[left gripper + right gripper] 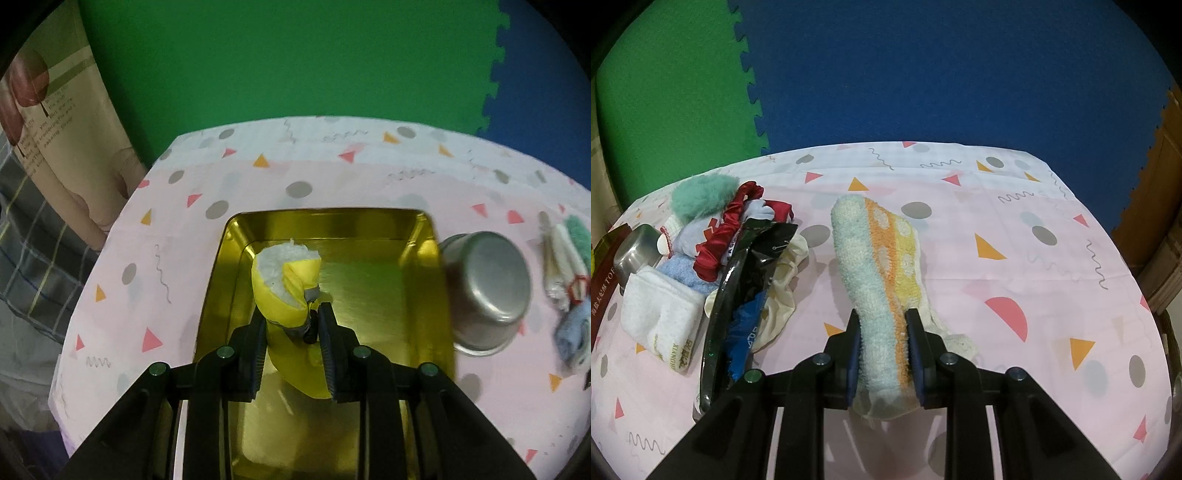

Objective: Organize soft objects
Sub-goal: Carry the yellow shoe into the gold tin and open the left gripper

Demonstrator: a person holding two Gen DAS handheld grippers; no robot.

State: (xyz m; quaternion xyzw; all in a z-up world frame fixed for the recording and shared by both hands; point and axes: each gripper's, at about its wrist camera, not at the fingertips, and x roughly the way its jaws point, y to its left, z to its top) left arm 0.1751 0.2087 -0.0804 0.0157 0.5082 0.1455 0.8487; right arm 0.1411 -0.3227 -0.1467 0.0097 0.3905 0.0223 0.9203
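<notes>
Soft objects are split between the two views: a yellow plush toy (286, 295), its seam burst so white stuffing (280, 258) shows at the top, is pinched between the narrow-set fingers of the left gripper (291, 321) above the floor of a shiny gold metal tray (373, 306), while a fuzzy striped sock (882, 280) in pale blue, orange, yellow and white lies lengthwise on the pink patterned tablecloth (1034, 280) with its cuff end clamped between the fingers of the right gripper (882, 325), which are closed in on the fabric from both sides. In the left wrist view an upturned stainless steel bowl (487, 291) sits just beside the tray's right edge, and further right a blurred cluster of cloth items lies on the cloth-covered table. The right wrist view shows that pile more plainly to the left of the sock: a teal fluffy pom-pom (701, 195) at the back, a dark red satin scrunchie (727, 236), a folded white sock (657, 306) with gold lettering, a light blue towel piece (683, 271), a cream fabric piece (783, 291), and a black glossy plastic packet (753, 266) with blue on it lying over them. Green and blue foam mats stand behind the table.
</notes>
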